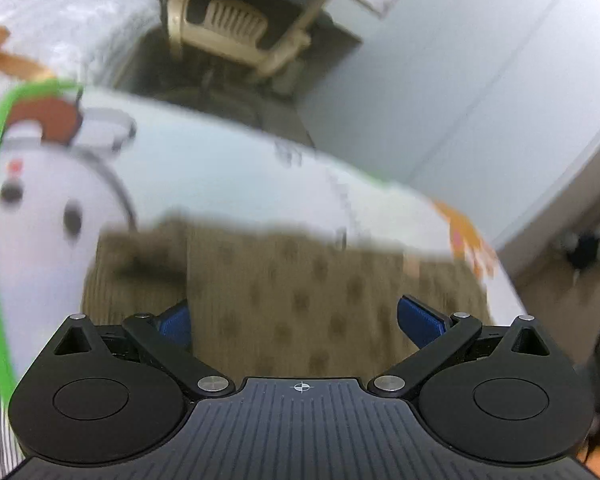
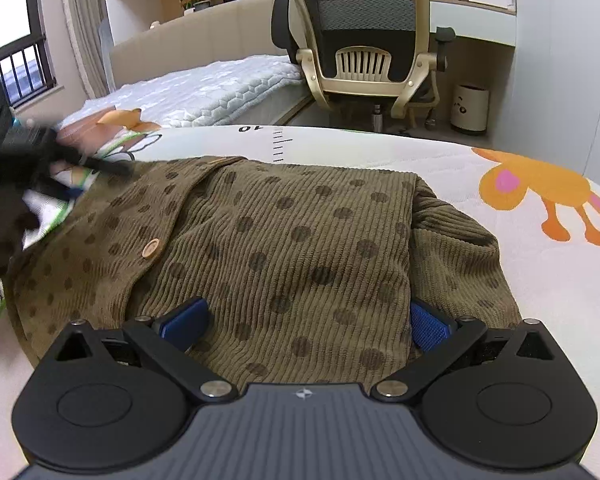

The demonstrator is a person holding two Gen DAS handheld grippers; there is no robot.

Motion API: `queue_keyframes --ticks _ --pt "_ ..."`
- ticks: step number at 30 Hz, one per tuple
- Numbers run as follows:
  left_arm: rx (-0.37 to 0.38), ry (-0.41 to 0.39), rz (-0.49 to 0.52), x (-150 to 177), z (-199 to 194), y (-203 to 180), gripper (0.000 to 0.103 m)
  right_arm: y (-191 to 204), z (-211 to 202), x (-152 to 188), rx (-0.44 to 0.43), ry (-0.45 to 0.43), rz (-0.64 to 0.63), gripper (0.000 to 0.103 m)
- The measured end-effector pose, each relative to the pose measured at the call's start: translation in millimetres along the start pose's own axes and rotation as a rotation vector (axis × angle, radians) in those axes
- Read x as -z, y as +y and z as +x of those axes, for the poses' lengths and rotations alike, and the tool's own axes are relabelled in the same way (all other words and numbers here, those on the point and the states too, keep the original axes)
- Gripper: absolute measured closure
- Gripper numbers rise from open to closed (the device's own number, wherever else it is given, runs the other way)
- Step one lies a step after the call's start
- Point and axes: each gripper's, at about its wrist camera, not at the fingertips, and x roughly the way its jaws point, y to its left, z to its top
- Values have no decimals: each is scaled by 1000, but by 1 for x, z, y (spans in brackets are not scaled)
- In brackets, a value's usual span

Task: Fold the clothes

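An olive-brown corduroy cardigan point(image 2: 300, 240) with dark dots and a wooden button point(image 2: 152, 249) lies partly folded on a white cartoon-print mat point(image 2: 500, 152). Its right side is doubled over into a straight vertical fold. My right gripper point(image 2: 306, 324) is open low over the cardigan's near hem, its blue pads point(image 2: 184, 322) wide apart on the cloth. My left gripper point(image 1: 298, 322) is open too, above the cardigan point(image 1: 300, 280), in a motion-blurred view. In the right wrist view it shows as a blurred black shape point(image 2: 40, 160) at the cardigan's far left corner.
Beyond the mat stands an office chair point(image 2: 364, 40) with a cream frame, beside a small white bin point(image 2: 470, 109). A bed with a white quilted cover point(image 2: 204, 92) runs along the back left. The mat carries an orange animal print point(image 2: 540, 188) at the right.
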Motion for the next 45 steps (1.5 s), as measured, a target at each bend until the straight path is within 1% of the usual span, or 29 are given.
queue_keyframes --ticks 2,5,6,7,9,11,14,17,18,19,20,22,23,24,25,28,29,30,31,32,33,34,35,36,37,40,41,44,45 --pt "28 -87 -24 -19 -10 1 0 2 0 1 10 1 -9 0" --pt "-58 -185 35 -32 -35 -4 0 4 1 1 16 4 -16 0" --pt "-94 -196 87 -30 -42 -7 0 5 1 1 17 5 -18 0" --pt "-105 -196 125 -26 -47 -7 0 5 1 1 19 5 -20 0" --pt "-90 -129 154 -13 -48 -2 0 5 2 0 19 5 -20 0" --pt "-122 -42 167 7 -42 3 0 6 2 0 23 6 -22 0" --pt "-203 0 223 36 -42 7 0 5 -2 1 43 4 -14 0" --pt "-237 -10 249 50 -52 6 0 -7 -24 5 90 -32 30 0" --pt "-245 -18 254 54 -58 6 0 -17 -37 7 96 -56 59 4" --pt "-250 -29 261 56 -65 5 0 -28 -50 9 101 -80 87 11" --pt "-254 -40 267 57 -73 5 0 -39 -62 12 114 -98 117 14" --pt "-265 -60 274 61 -85 4 4 -59 -81 19 154 -109 170 32" --pt "-271 -69 273 65 -90 4 6 -58 -80 21 154 -102 168 36" --pt "-273 -70 267 67 -91 5 21 -58 -79 24 155 -96 166 42" --pt "-278 -66 262 68 -89 6 33 -57 -78 26 156 -89 164 44" --pt "-290 -53 247 72 -82 8 30 -54 -74 33 158 -70 157 45" --pt "-294 -48 242 74 -79 9 30 -54 -73 35 158 -63 155 48" --pt "-299 -44 237 75 -77 10 31 -53 -72 37 159 -57 153 60" --pt "-303 -40 232 77 -74 11 41 -52 -71 40 160 -50 151 75" --pt "-298 -39 242 79 -73 8 50 -51 -70 42 160 -44 149 77" --pt "-284 -34 239 81 -74 5 66 -50 -69 43 167 -38 139 90" --pt "-270 -29 237 84 -75 2 75 -51 -70 42 178 -33 120 95" --pt "-264 -19 249 87 -77 -2 76 -53 -71 40 180 -29 114 96" --pt "-260 -9 261 90 -79 -6 79 -56 -73 39 195 -26 106 99" --pt "-242 5 260 94 -83 -10 79 -60 -75 39 226 -26 91 100" --pt "-175 61 232 108 -93 -16 77 -75 -81 38 291 -24 73 100" --pt "-178 69 231 112 -97 -17 74 -77 -83 37 298 -24 71 100" --pt "-216 55 265 109 -110 -21 52 -76 -94 28 300 -60 57 97" --pt "-214 37 281 105 -114 -24 39 -73 -97 23 292 -79 48 90"
